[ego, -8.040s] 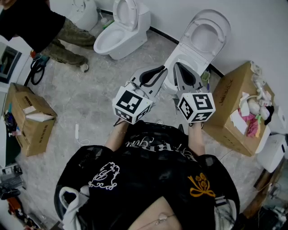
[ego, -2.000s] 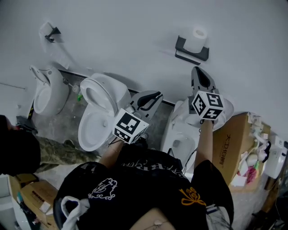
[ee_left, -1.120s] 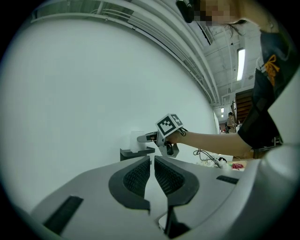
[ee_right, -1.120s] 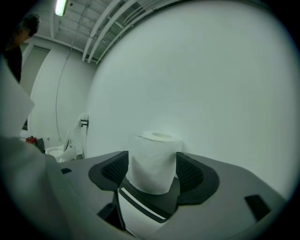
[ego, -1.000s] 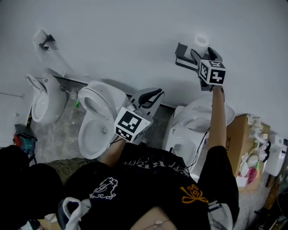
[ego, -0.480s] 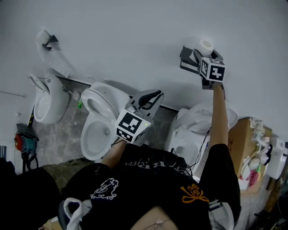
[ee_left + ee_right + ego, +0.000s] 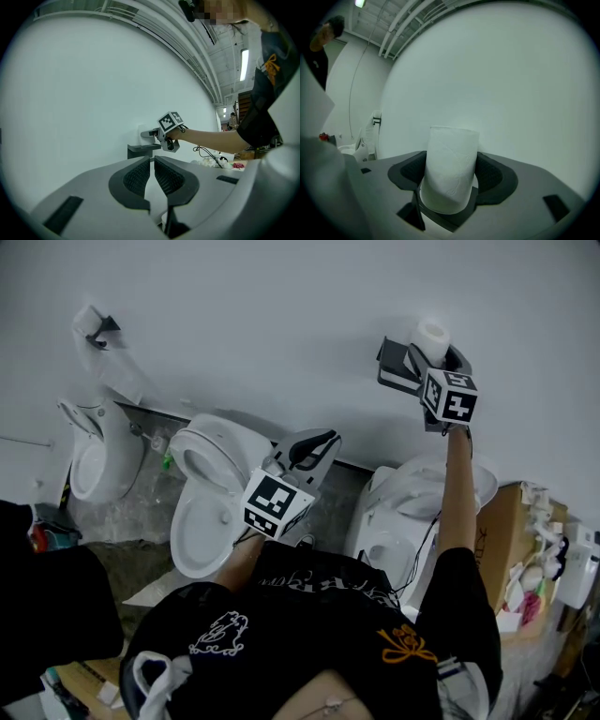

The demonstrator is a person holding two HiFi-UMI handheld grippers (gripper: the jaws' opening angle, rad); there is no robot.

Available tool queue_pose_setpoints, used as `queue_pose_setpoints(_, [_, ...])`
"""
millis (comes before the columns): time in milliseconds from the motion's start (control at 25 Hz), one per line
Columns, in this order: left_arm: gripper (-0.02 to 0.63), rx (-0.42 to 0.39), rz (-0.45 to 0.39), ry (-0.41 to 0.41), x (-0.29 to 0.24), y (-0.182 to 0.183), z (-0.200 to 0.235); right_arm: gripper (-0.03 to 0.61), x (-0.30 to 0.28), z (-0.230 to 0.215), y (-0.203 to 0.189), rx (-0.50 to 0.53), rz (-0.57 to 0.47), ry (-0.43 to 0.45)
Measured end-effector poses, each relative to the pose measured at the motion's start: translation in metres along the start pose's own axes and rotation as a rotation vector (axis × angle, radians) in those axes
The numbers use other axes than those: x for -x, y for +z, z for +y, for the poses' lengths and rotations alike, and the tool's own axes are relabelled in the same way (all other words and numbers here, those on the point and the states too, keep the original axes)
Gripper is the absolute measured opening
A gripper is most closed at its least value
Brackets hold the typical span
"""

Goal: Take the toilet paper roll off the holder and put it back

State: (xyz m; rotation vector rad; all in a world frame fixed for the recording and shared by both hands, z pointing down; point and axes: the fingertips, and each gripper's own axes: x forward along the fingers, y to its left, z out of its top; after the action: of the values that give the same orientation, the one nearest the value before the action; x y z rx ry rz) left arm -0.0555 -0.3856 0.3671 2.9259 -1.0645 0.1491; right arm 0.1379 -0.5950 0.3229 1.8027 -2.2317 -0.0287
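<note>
A white toilet paper roll stands upright on a dark wall holder at the upper right. My right gripper is raised to it at arm's length. In the right gripper view the roll fills the gap of the right gripper; its jaws have just been closing, and both pads touch the roll's sides. My left gripper hangs lower, in front of my chest, shut with nothing in it. In the left gripper view the left gripper points at the holder and the right gripper.
Three white toilets stand along the wall: one at the left, one in the middle, one under my right arm. A second holder with hanging paper is at the upper left. A cardboard box stands at the right.
My right gripper has edged in at the holder so that its jaws flank the roll. The left gripper has barely shifted. A dark-clothed person has moved at the lower left.
</note>
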Motion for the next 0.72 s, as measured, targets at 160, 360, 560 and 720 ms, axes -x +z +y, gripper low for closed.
queue_pose_setpoints(160, [0.043,0.005,0.004,-0.015,0.0,-0.003,0.0,0.325,0.017,0.007,0.017,0.007,-0.054,0.0])
queue_pose_setpoints(360, [0.043,0.005,0.007,-0.036,0.003,-0.006,-0.003,0.325,0.047,0.024,0.034,-0.004,-0.126,0.02])
queue_pose_setpoints(560, [0.043,0.015,0.012,-0.048,0.005,-0.01,-0.005,0.325,0.079,0.043,0.042,-0.031,-0.18,0.046])
queue_pose_setpoints(720, [0.043,0.022,0.016,-0.05,0.007,-0.014,-0.008,0.325,0.105,0.059,0.038,-0.071,-0.207,0.073])
